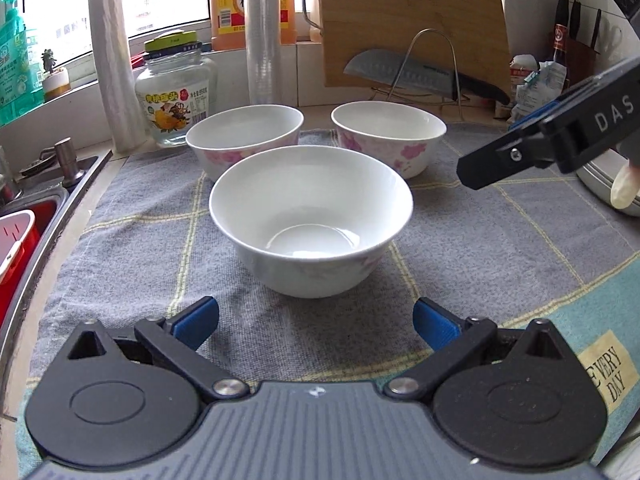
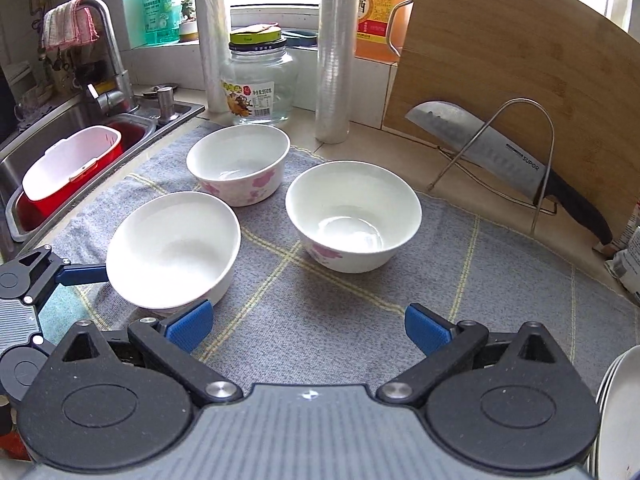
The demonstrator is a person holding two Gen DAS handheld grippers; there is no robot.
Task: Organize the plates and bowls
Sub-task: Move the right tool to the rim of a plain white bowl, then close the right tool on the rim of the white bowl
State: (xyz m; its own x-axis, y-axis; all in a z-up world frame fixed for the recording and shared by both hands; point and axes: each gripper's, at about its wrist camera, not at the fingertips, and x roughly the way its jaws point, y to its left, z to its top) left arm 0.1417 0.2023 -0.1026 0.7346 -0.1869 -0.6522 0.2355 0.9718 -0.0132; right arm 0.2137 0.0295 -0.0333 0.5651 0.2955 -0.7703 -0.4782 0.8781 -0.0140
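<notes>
Jaws spread on left gripper [image 1: 316, 322] and right gripper [image 2: 308, 326]; three bowls [image 1: 311, 220] stand on cloth [image 1: 500, 248].

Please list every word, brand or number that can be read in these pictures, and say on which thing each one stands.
"SUPOR": blade of the knife.
"DAS": side of the right gripper.
"EVERY DAY": patch on the cloth.
Labels on the glass jar, orange bottle and green bottle: too small or blurred to read.
</notes>
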